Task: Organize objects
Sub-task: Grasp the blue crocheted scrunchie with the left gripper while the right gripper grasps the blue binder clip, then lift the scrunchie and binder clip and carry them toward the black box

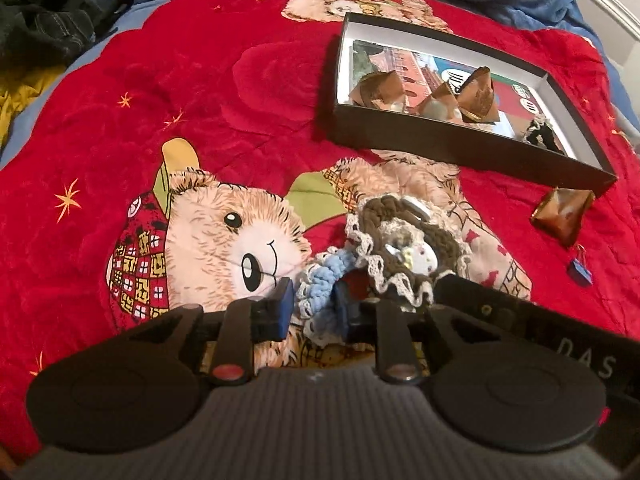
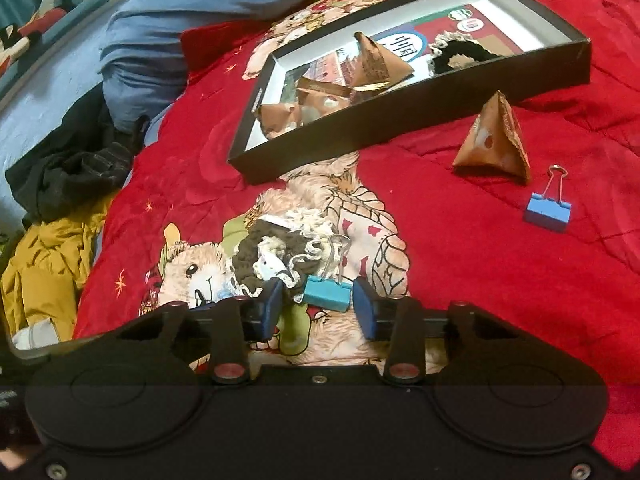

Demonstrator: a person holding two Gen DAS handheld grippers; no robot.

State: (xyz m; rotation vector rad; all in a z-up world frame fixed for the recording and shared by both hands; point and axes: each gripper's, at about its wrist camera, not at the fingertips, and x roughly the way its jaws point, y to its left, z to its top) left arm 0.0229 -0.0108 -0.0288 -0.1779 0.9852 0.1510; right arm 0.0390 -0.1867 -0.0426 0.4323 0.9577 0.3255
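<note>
My left gripper point(image 1: 314, 300) is shut on a light blue lace-edged scrunchie point(image 1: 326, 276) lying on the red bear blanket point(image 1: 180, 100). A brown lace-edged scrunchie point(image 1: 400, 232) lies against it. In the right wrist view, my right gripper point(image 2: 318, 306) stands open around a teal binder clip point(image 2: 326, 294). The clip sits close to the right pad and rests beside the brown scrunchie point(image 2: 264, 248). The black box point(image 2: 400, 120) further back holds several brown pyramid packets point(image 2: 378, 60) and a black scrunchie point(image 2: 464, 54).
A brown pyramid packet point(image 2: 494, 140) and a blue binder clip point(image 2: 548, 210) lie on the blanket right of the box front. Dark and mustard clothes point(image 2: 48, 256) are heaped at the left edge. Blue bedding point(image 2: 180, 20) lies behind.
</note>
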